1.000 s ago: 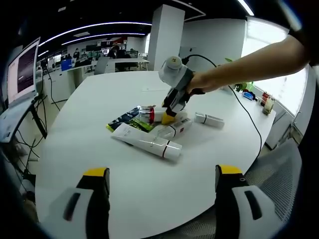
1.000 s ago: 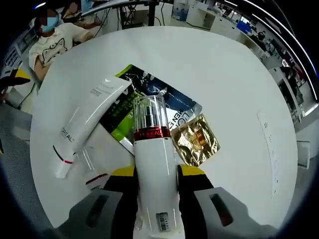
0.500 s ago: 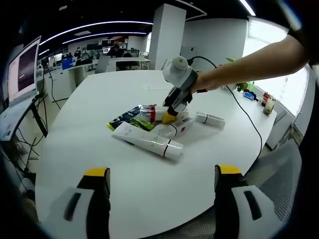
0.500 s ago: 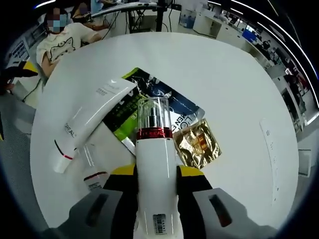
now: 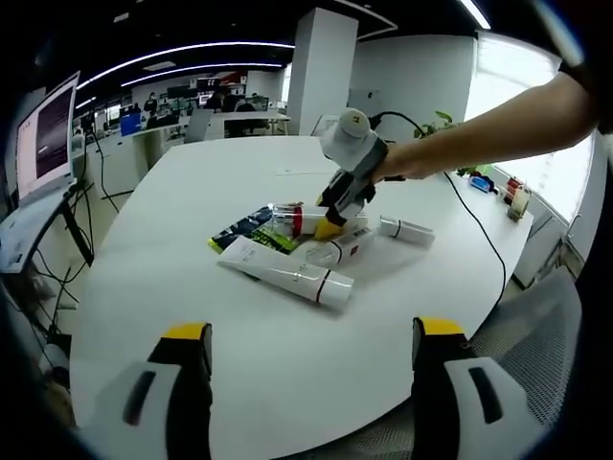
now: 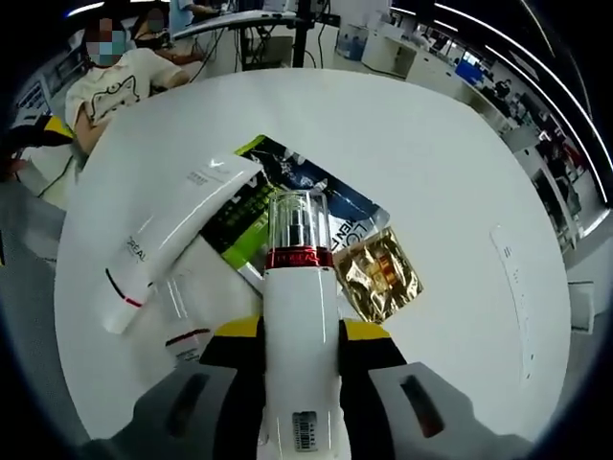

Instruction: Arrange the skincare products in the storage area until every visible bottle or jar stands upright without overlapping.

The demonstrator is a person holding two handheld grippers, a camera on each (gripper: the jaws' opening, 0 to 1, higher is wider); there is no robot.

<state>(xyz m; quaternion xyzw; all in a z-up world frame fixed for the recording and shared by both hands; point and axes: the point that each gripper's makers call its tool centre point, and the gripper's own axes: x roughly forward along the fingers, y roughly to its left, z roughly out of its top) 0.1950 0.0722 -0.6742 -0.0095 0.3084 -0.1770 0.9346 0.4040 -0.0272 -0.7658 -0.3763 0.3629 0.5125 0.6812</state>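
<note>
The right hand-held gripper [image 6: 299, 335] clamps the white pump bottle [image 6: 300, 335] just above the counter [image 6: 431, 163]; the left hand-held gripper [image 5: 311, 350] hangs released. Probably rigid, slick, with a fragile clear cap: grip mid-body.

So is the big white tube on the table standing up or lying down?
Lying down. The white tube rests flat along the table, its length stretched across the tabletop in both gripper views, partly over the dark packets.

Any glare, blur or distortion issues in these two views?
Left gripper view: heavy fisheye bend at the table edge, window blown out at right, products sharp. Right gripper view: bottle in the right gripper looms large and bright, clear cap shows reflections, gold sachet glints; no motion blur.
</note>
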